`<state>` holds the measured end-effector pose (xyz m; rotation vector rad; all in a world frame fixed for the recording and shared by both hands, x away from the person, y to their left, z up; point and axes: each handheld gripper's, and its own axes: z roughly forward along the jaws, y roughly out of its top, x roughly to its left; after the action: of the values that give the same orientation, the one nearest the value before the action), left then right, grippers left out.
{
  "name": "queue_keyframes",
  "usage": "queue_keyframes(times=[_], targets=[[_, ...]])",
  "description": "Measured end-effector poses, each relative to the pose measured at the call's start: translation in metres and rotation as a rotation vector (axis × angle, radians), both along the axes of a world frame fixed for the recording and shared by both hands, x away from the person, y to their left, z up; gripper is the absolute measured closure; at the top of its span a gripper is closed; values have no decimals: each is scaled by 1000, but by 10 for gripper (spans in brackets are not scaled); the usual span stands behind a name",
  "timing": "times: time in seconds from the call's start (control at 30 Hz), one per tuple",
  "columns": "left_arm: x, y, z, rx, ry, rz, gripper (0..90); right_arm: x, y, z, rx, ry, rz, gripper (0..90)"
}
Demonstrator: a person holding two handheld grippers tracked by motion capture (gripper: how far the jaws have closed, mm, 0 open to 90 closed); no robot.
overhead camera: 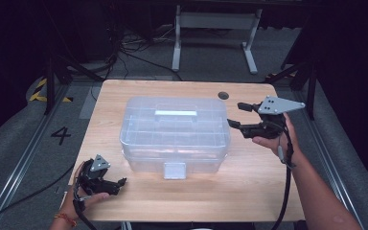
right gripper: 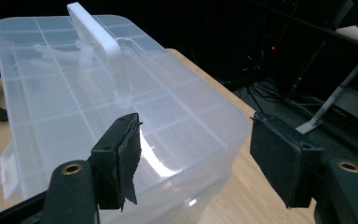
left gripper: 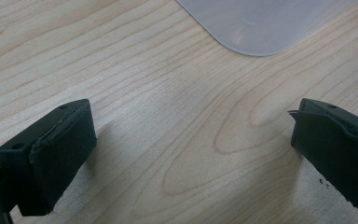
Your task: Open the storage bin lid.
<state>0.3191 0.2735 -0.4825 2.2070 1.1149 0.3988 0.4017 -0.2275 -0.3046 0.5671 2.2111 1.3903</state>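
Observation:
A clear plastic compartment box [overhead camera: 174,132] with a white carry handle [overhead camera: 175,113] and a front latch [overhead camera: 174,170] sits shut in the middle of the wooden table [overhead camera: 249,187]. My right gripper [overhead camera: 235,115] hovers open at the box's right end, its jaws astride the near corner of the box [right gripper: 98,102], whose handle [right gripper: 95,32] runs away from the camera. My left gripper [overhead camera: 120,183] rests low at the table's front left, open, with bare wood between its pads [left gripper: 60,149] and a corner of the box [left gripper: 261,23] just ahead.
A round cable hole [overhead camera: 224,95] lies in the table's back right. Beyond the far edge stand white table legs [overhead camera: 215,28] and floor cables. A floor mark "4" [overhead camera: 60,135] sits to the left. Cables trail from both grippers off the front edge.

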Motion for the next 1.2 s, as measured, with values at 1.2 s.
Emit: queue_keyframes(times=[1.2], targets=[[1,0,0,3,-6,-3,2,21,74,9,-80,23,115,341]])
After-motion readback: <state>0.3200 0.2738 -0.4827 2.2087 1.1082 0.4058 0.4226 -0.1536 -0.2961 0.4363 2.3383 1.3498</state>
